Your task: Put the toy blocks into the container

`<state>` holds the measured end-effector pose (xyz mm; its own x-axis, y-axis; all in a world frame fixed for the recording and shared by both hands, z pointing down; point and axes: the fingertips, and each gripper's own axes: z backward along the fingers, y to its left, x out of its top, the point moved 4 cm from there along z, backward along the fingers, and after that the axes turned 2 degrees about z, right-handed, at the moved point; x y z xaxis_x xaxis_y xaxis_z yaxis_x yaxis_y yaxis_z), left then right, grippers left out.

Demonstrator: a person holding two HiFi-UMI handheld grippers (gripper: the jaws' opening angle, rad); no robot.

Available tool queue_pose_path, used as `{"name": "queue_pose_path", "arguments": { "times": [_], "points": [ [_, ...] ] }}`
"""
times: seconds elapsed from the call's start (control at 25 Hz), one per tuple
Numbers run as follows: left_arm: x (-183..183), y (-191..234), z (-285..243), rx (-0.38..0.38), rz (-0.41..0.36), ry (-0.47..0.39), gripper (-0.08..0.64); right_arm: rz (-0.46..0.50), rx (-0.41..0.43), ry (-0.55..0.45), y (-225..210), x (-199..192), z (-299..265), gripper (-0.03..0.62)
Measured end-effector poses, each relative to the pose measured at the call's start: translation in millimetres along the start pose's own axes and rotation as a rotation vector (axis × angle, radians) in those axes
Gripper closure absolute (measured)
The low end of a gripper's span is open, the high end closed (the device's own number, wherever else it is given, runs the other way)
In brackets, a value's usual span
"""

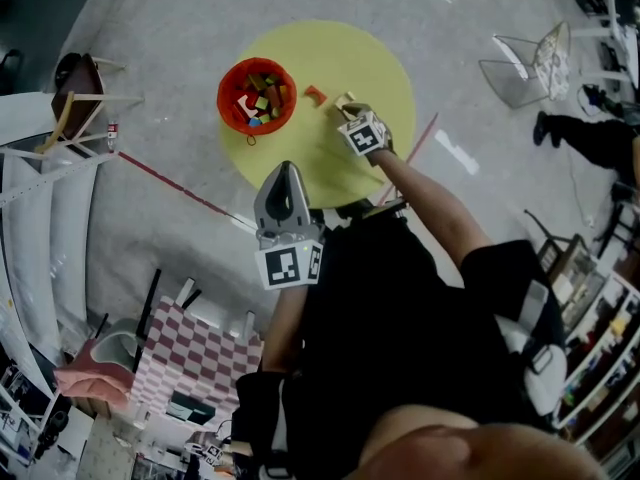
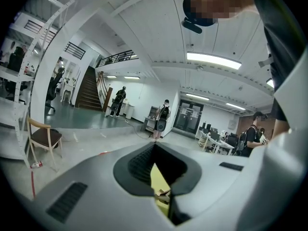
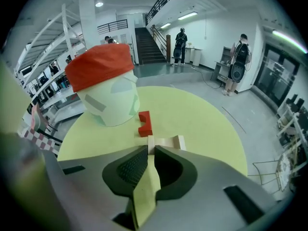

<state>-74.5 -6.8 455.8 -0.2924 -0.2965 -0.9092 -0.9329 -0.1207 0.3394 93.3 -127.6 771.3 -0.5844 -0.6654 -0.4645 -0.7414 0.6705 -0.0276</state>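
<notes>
A beige arch-shaped block (image 3: 168, 142) lies on the round yellow table (image 3: 207, 124), and my right gripper (image 3: 150, 150) is shut on its left end. In the head view the same gripper (image 1: 347, 109) is at the beige block (image 1: 345, 99), just right of a red block (image 1: 315, 94). That red block (image 3: 144, 123) lies between the beige one and the container (image 3: 108, 93), a pale tub with a red rim. The container (image 1: 228, 86) holds several coloured blocks. My left gripper (image 1: 288, 168) hovers at the table's near edge, shut and empty; its own view shows the gripper (image 2: 155, 146) tips together.
A wooden chair (image 1: 80, 83) stands on the floor left of the table (image 1: 330, 53). A wire rack (image 1: 530, 63) and a person's legs (image 1: 590, 138) are at the right. A checkered cloth (image 1: 195, 353) lies by my left arm. People (image 3: 238, 57) stand far off.
</notes>
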Motion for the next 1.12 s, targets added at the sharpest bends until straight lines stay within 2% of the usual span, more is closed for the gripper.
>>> {"name": "queue_pose_path", "arguments": {
  "times": [0.12,0.28,0.52,0.64,0.72,0.8,0.92,1.12],
  "points": [
    [4.2,0.6,-0.1,0.005,0.019,-0.012,0.575,0.006,0.003,-0.053,3.4,9.3,22.1,0.551],
    [1.1,3.4,5.1,-0.007,-0.031,-0.007,0.575,0.017,0.04,-0.173,18.2,37.4,59.5,0.551],
    [5.9,6.4,7.7,0.012,-0.026,-0.024,0.575,0.127,0.129,-0.437,60.7,120.4,123.7,0.551],
    [9.1,6.9,10.8,0.025,-0.013,-0.037,0.575,0.198,0.175,-0.519,89.8,155.0,138.1,0.551],
    [12.4,6.6,12.6,0.038,0.003,-0.045,0.575,0.231,0.199,-0.528,106.3,166.6,135.0,0.551],
    [10.2,8.3,15.9,0.04,-0.022,-0.036,0.575,0.251,0.22,-0.507,118.5,169.3,125.3,0.551],
    [7.9,11.1,21.4,0.045,-0.047,-0.029,0.575,0.272,0.234,-0.453,129.4,162.9,108.8,0.551],
    [5.5,18.9,26.3,0.064,-0.035,-0.025,0.575,0.276,0.234,-0.406,134.0,157.6,92.5,0.551]
  ]
}}
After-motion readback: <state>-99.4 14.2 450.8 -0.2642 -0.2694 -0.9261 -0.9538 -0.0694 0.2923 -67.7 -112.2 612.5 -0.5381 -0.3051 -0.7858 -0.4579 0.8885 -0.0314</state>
